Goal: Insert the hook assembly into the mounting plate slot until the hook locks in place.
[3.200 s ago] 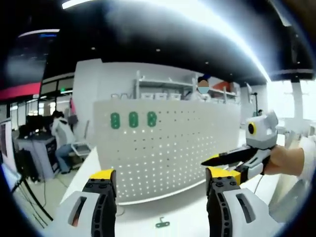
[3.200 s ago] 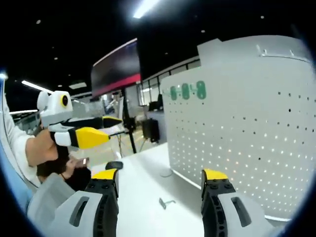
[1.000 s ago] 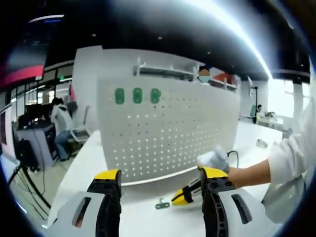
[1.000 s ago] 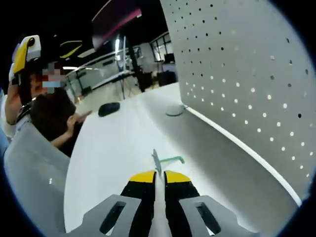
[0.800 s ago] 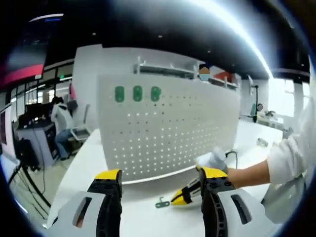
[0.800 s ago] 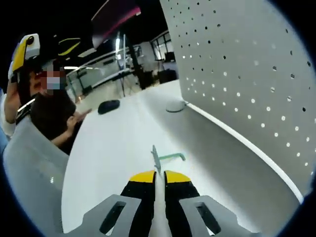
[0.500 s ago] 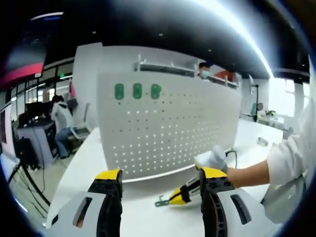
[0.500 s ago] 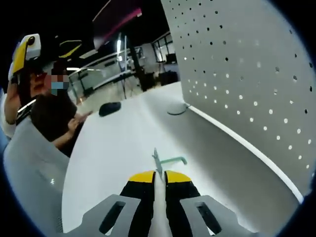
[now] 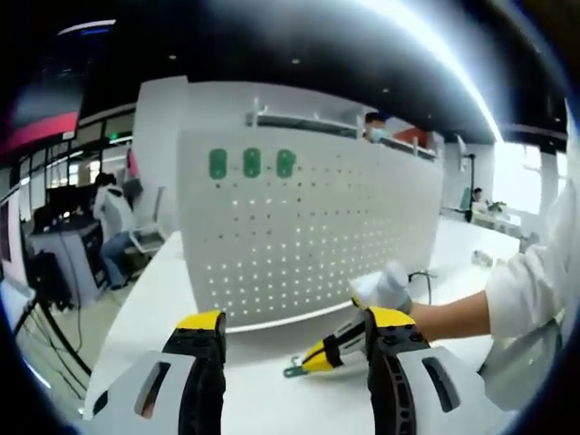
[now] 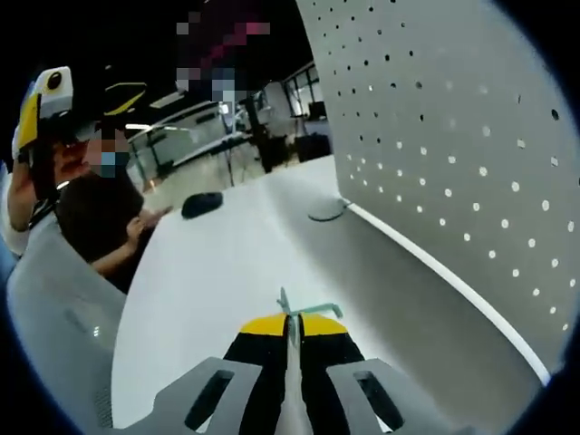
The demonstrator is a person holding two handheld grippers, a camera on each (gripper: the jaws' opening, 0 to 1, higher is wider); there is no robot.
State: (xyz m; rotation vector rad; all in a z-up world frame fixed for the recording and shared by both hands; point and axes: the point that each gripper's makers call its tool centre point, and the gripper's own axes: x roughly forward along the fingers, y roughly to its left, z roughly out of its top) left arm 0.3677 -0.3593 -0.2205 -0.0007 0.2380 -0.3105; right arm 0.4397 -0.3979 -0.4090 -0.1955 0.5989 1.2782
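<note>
On the white worktop (image 10: 208, 272), right tool (image 10: 291, 323) clamped tight on the green hook (image 10: 308, 309), low before the pegboard (image 9: 308, 236), likely a lift toward its holes. Left tool (image 9: 288, 328) spread wide, nothing gripped, held back.

No legible text, labels or numbers anywhere.

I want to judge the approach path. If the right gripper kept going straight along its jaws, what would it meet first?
Probably the white table. The right gripper, shut on the green hook, points low along the tabletop beside the pegboard, not into it. Depth is unclear, so this is a guess.
</note>
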